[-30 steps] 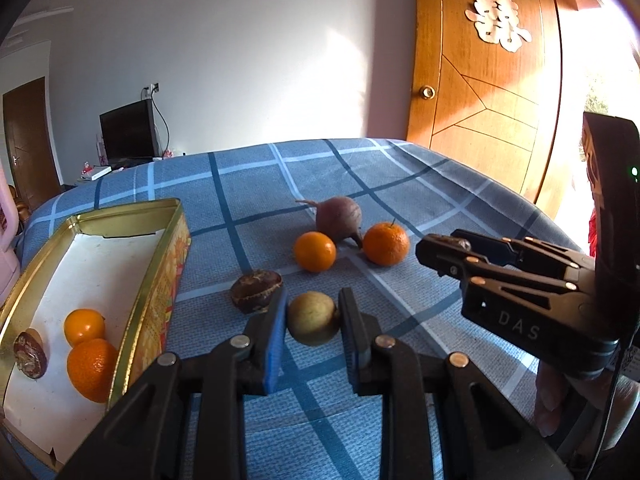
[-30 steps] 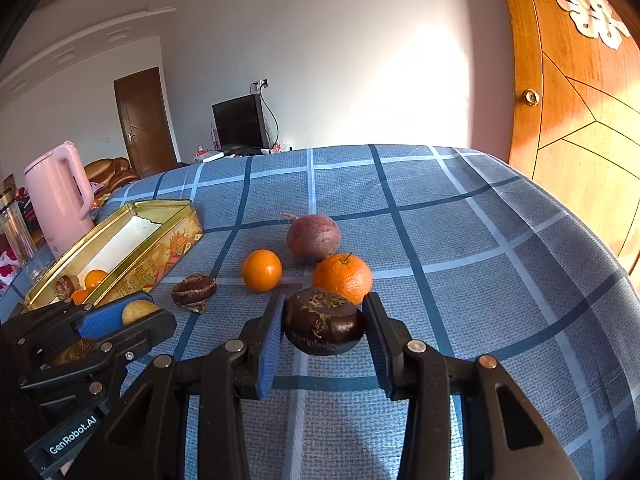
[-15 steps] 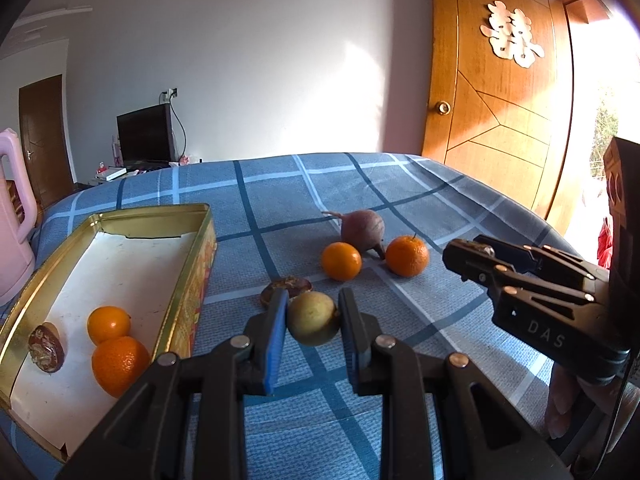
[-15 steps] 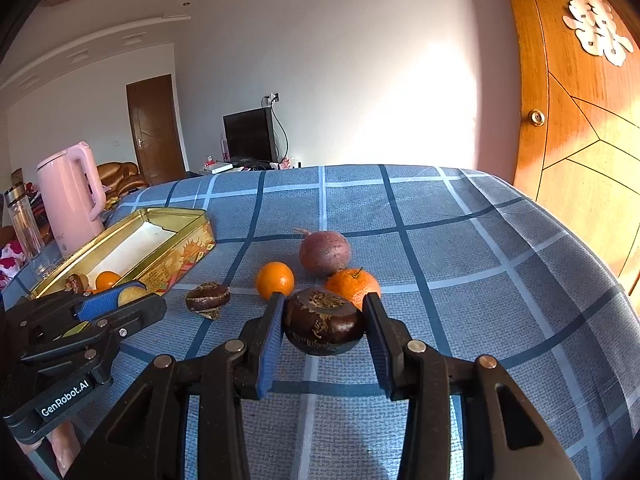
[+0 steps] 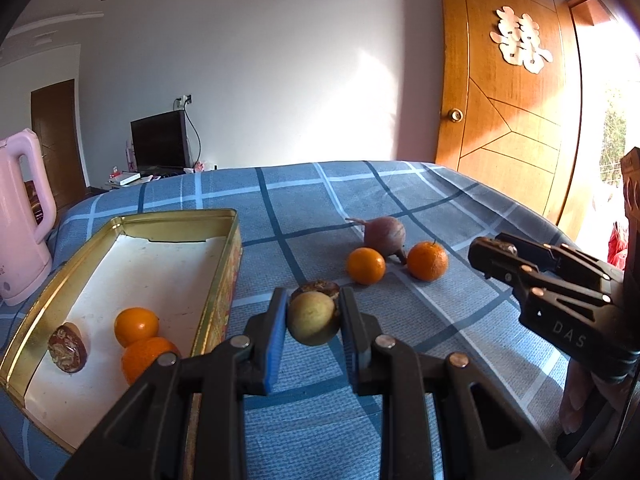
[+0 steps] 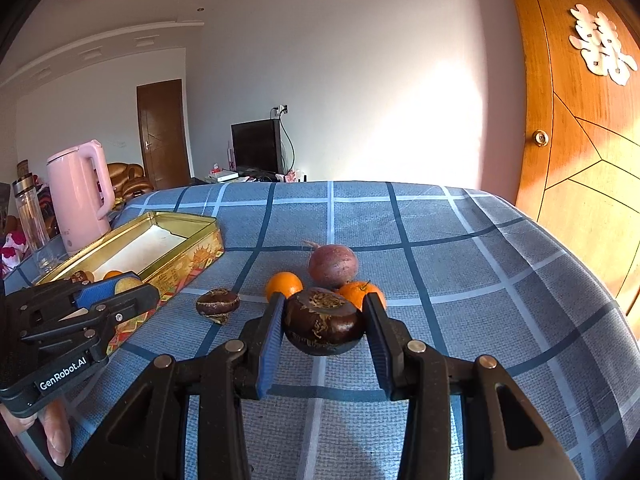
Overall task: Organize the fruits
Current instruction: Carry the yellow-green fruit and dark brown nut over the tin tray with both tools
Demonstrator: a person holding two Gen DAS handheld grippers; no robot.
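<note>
Above tabletop, left gripper: my jaws clamp a pear.
Right gripper: my jaws clamp a chestnut.

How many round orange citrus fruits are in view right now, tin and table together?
4. Two lie in the gold rectangular tin: orange, orange. Two sit on the blue checked cloth: orange, orange. None look hidden.

pink kettle cut by left edge, lower orange part-hidden

Tin far half bare; near end holds three fruits. Kettle blocks tablecloth's left edge; right side clear.
</note>
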